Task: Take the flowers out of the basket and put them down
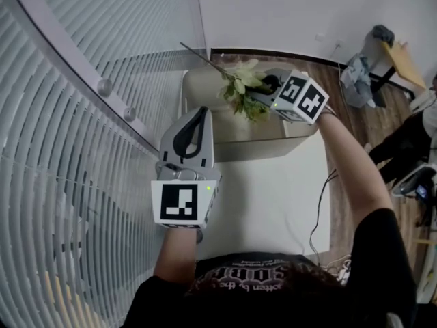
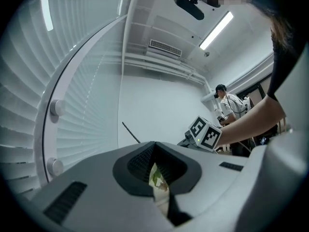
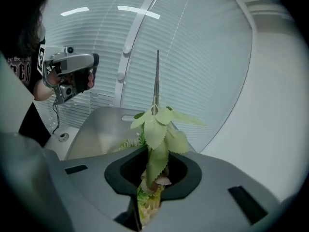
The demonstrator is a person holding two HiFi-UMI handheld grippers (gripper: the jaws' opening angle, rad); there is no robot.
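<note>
The flowers (image 3: pixel 157 134), 1 leafy stem, are hanging over the basket (image 1: pixel 205 91) at the far end of the desk (image 1: pixel 273 203), because the right gripper (image 3: pixel 150 190) is clamping them at the leafy end. The left gripper (image 1: pixel 196 115) is hovering nearer, jaws closed on nothing, probably keeping out of the way.

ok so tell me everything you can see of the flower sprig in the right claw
The pale green leafy flower sprig looks artificial: serrated fabric-like leaves, a pinkish bit low down, and a thin dark bare stem poking straight out past them. The right claw is shut on its lower part, holding it over the beige basket.
</note>
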